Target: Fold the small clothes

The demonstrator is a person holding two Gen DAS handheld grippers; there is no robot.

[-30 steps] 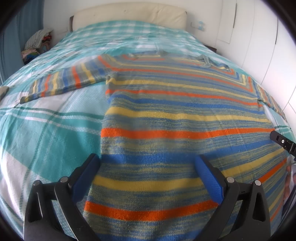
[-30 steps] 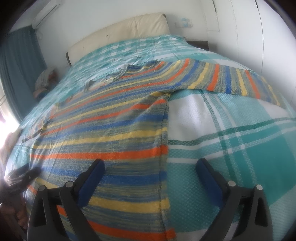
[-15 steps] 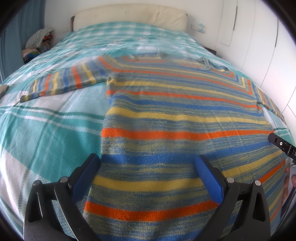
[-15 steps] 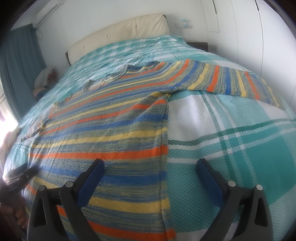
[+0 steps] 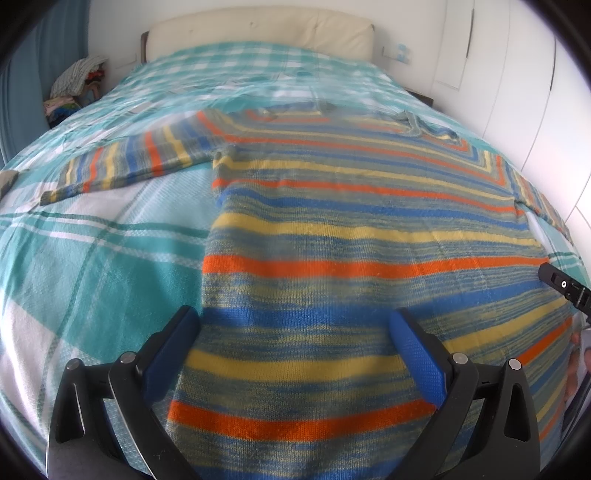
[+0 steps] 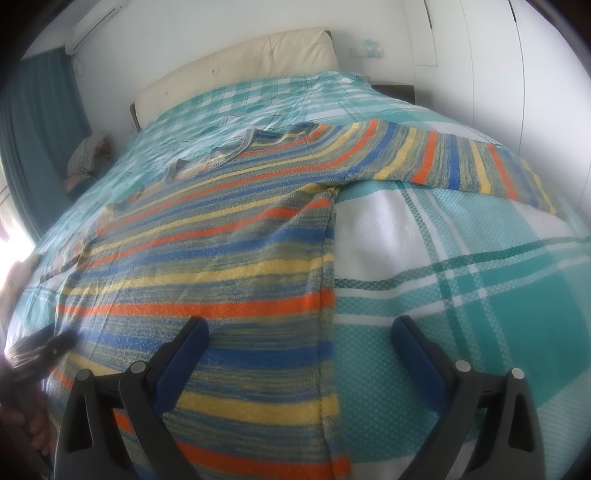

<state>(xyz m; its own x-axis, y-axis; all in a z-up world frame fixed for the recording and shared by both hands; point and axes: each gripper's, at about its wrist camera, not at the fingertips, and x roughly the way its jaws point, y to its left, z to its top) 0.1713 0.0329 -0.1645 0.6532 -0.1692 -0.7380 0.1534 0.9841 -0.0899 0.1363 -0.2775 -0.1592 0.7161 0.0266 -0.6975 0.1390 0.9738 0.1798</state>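
A striped knit sweater (image 5: 351,236) in blue, yellow, orange and grey lies spread flat on the bed, sleeves out to both sides. My left gripper (image 5: 295,332) is open and empty above the sweater's lower left side. My right gripper (image 6: 299,339) is open and empty above the sweater's (image 6: 229,258) lower right side seam. The right sleeve (image 6: 461,166) stretches out to the right. The left sleeve (image 5: 136,162) stretches out to the left. The right gripper's tip (image 5: 561,284) shows at the right edge of the left wrist view.
The bed has a teal and white checked cover (image 5: 92,266) and a cream headboard (image 5: 258,29). A heap of clothes (image 5: 77,85) lies beside the bed at the far left. White wardrobe doors (image 5: 517,74) line the right wall.
Both views have shifted slightly forward over the sweater. The sweater has not moved and both grippers stay open.
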